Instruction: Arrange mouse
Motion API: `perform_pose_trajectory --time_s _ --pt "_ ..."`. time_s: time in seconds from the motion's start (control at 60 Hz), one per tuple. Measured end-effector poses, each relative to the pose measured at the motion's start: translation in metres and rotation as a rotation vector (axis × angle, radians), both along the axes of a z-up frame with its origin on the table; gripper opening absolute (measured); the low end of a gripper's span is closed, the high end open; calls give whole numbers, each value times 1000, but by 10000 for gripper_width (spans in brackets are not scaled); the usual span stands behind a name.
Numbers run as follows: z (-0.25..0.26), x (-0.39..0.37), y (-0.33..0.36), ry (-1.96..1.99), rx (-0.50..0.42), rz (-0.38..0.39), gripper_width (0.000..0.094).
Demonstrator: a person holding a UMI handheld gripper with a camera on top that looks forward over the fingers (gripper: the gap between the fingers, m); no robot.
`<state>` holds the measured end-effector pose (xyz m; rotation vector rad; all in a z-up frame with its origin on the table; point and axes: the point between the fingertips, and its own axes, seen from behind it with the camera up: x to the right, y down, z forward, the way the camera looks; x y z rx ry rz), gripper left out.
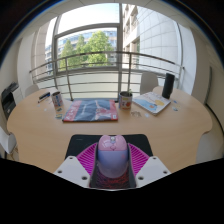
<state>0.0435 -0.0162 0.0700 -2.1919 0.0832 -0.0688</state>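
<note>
Pale mouse [111,155] clamped between the gripper [111,172] fingers' pink pads, held over a black mouse mat [80,146] at the near edge of a wooden table [45,125], magazine [91,110] beyond, mug [126,99] far right

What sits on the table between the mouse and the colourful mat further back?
Nothing: in the gripper view, bare wooden table separates the grey-and-pink computer mouse, held between the fingers, from the flat colourful rectangular mat.
</note>
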Motion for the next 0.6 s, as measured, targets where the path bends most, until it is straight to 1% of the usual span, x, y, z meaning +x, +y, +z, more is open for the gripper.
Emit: perform_pose_trajectory --time_s 0.05,0.117,0.25,0.283,0.367,0.4,0.483,0.6 --pt "-26 -1 3 5 -52 -3 447" --pt "-61 -1 6 16 -107 -20 480" --pt "-81 3 3 36 -152 -47 574" --pt "-79 4 3 29 -148 -56 605" --pt "-60 7 -3 6 -134 -56 814" --pt "-52 8 -7 -7 -128 -60 856" --pt "-25 6 -21 -25 -110 -61 839" --pt "19 -2 -53 -49 -83 -69 844"
